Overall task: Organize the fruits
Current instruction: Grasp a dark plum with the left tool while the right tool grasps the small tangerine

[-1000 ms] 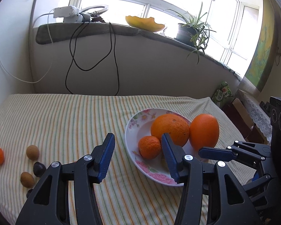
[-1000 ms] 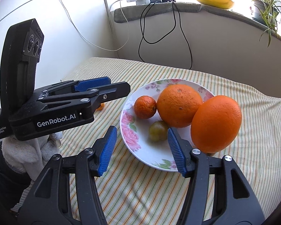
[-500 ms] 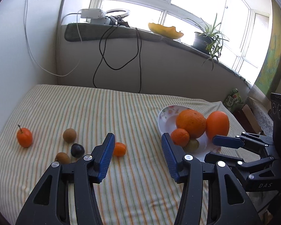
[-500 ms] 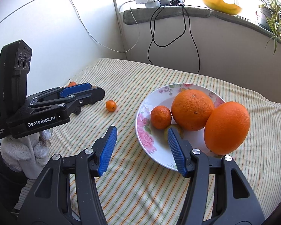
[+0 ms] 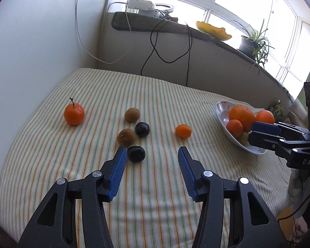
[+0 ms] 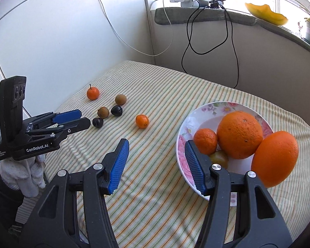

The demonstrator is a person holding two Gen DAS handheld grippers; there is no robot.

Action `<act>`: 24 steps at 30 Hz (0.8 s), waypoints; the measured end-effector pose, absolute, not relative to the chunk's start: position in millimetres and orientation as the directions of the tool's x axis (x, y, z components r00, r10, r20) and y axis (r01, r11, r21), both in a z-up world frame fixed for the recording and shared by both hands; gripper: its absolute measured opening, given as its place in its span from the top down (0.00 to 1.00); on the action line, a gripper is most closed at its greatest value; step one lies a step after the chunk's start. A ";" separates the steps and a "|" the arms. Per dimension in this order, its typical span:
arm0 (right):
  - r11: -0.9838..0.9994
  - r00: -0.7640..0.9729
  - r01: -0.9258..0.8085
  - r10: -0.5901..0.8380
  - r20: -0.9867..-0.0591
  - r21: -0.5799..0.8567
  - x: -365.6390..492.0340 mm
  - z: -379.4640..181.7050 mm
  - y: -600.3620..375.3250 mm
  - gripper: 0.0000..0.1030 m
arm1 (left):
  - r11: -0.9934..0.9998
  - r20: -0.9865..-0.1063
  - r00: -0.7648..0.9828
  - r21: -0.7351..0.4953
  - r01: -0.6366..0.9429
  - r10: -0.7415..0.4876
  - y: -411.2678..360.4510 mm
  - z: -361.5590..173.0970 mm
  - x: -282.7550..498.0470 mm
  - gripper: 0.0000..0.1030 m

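Observation:
On the striped cloth lie loose fruits: a stemmed tangerine (image 5: pixel 74 114), two brown kiwis (image 5: pixel 132 114) (image 5: pixel 126 137), two dark plums (image 5: pixel 142 129) (image 5: pixel 136 154) and a small orange kumquat (image 5: pixel 183 131). My left gripper (image 5: pixel 152 153) hovers open and empty just before the near plum. A flowered plate (image 6: pixel 217 108) holds a big orange (image 6: pixel 239 134), a small mandarin (image 6: pixel 205 141), a greenish fruit (image 6: pixel 219 158) and an oval orange (image 6: pixel 276 158) on its rim. My right gripper (image 6: pixel 156 145) stands open and empty at the plate's left edge.
The cloth-covered table (image 5: pixel 155 95) meets a white wall on the left. Behind it a sill carries a power strip (image 5: pixel 141 5) with hanging cables (image 5: pixel 155 47), a yellow dish (image 5: pixel 214 30) and a potted plant (image 5: pixel 252 43). A gloved hand (image 6: pixel 22 171) holds the left gripper.
My left gripper has swung left, away from the plate, and now faces the loose fruits. The right gripper has drifted left a little, and the plate sits further right in its view.

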State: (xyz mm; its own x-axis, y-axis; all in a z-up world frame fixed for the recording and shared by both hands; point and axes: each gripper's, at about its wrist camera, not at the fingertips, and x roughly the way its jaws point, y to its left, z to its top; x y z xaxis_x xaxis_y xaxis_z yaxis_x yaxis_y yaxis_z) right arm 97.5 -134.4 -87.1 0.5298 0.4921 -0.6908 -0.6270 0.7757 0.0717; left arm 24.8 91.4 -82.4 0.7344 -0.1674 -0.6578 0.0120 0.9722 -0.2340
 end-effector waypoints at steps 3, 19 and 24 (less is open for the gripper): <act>0.760 0.511 -0.645 0.505 -0.696 0.078 100.9 -88.7 -124.9 0.43 | 0.970 -0.667 0.727 -0.243 -0.005 -0.163 96.5 -89.6 23.4 0.51; 0.716 0.436 -0.695 0.499 -0.749 0.073 128.2 -107.8 -76.2 0.52 | 0.963 -0.703 0.689 -0.267 -0.025 -0.177 101.7 -108.8 36.6 0.52; 0.715 0.430 -0.698 0.463 -0.775 0.040 140.7 -120.1 -58.2 0.56 | 0.963 -0.709 0.681 -0.268 -0.026 -0.180 102.8 -109.8 39.4 0.54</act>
